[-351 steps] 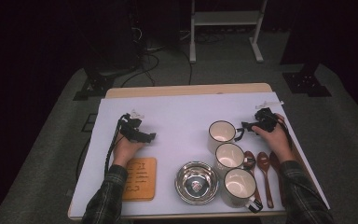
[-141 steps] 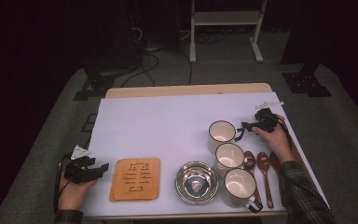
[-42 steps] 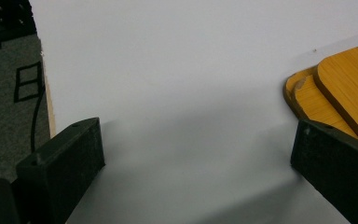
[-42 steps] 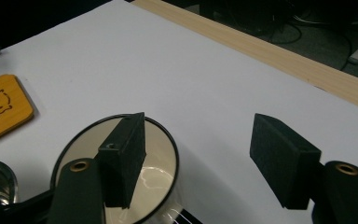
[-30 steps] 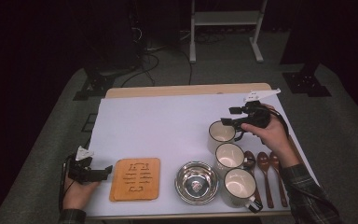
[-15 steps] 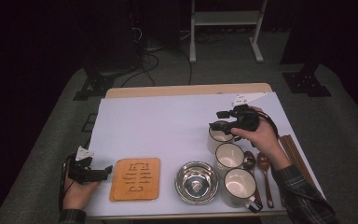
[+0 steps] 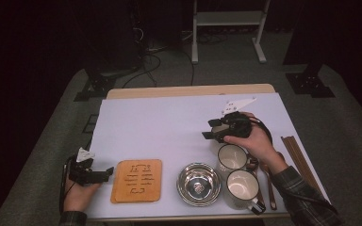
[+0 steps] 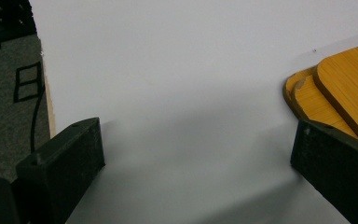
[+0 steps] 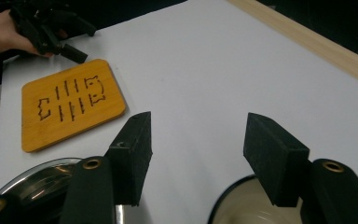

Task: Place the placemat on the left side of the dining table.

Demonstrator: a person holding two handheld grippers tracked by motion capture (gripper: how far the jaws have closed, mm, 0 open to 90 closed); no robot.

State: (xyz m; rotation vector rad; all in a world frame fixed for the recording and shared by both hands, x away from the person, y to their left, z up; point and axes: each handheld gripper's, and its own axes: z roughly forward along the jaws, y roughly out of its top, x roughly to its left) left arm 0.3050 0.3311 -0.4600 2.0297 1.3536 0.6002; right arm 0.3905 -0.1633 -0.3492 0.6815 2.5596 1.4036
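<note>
My right gripper (image 7: 209,129) hovers over the farthest of three cream mugs, whose rim (image 9: 242,205) shows just under the right-hand jaw. My right gripper (image 9: 198,140) is open; its jaws have just been closing a little, with only bare table between them. Two more mugs (image 7: 232,155) (image 7: 241,186) stand in a row toward the front. My left gripper (image 7: 108,171) rests at the front left, open, jaws wide apart (image 8: 200,154) on the white table. A stack of wooden coasters (image 7: 136,180) (image 8: 340,93) lies just beside its right jaw, untouched.
A steel bowl (image 7: 199,183) (image 9: 42,182) sits between the coasters and the mugs. Wooden spoons (image 7: 268,186) and chopsticks (image 7: 301,162) lie right of the mugs. The table's far wooden edge (image 7: 188,91) borders the white sheet (image 7: 160,127).
My right hand has moved left from beside the far mug to above it, jaws pointing left. The left hand and gripper have stayed where they were.
</note>
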